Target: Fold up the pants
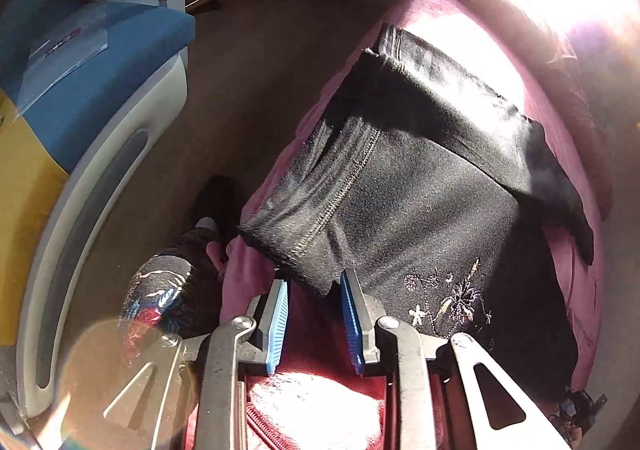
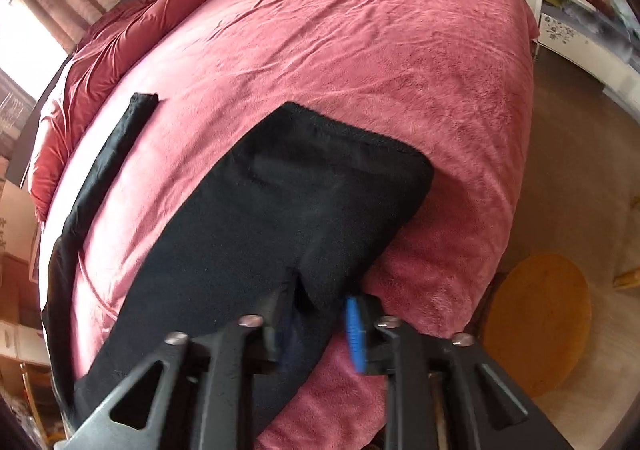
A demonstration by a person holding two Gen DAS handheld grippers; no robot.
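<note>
Black pants (image 1: pixel 420 186) lie on a pink bed cover (image 1: pixel 432 10), with a stitched seam and pale flower embroidery near me. My left gripper (image 1: pixel 314 290) is open, its blue pads just short of the pants' near hem, holding nothing. In the right wrist view the pants (image 2: pixel 288 210) spread over the bed's near edge, one leg (image 2: pixel 116 146) stretched away to the left. My right gripper (image 2: pixel 316 314) is open; pants fabric lies between the jaws, covering the left pad, while the right blue pad (image 2: pixel 354 334) shows clear of the cloth.
A blue and white padded chair (image 1: pixel 104 90) stands left of the bed across brown floor. A person's leg and foot (image 1: pixel 188 250) are beside the bed edge. An orange round stool (image 2: pixel 536 322) and a white cabinet (image 2: pixel 580 38) stand right of the bed. Strong window glare fills the top right.
</note>
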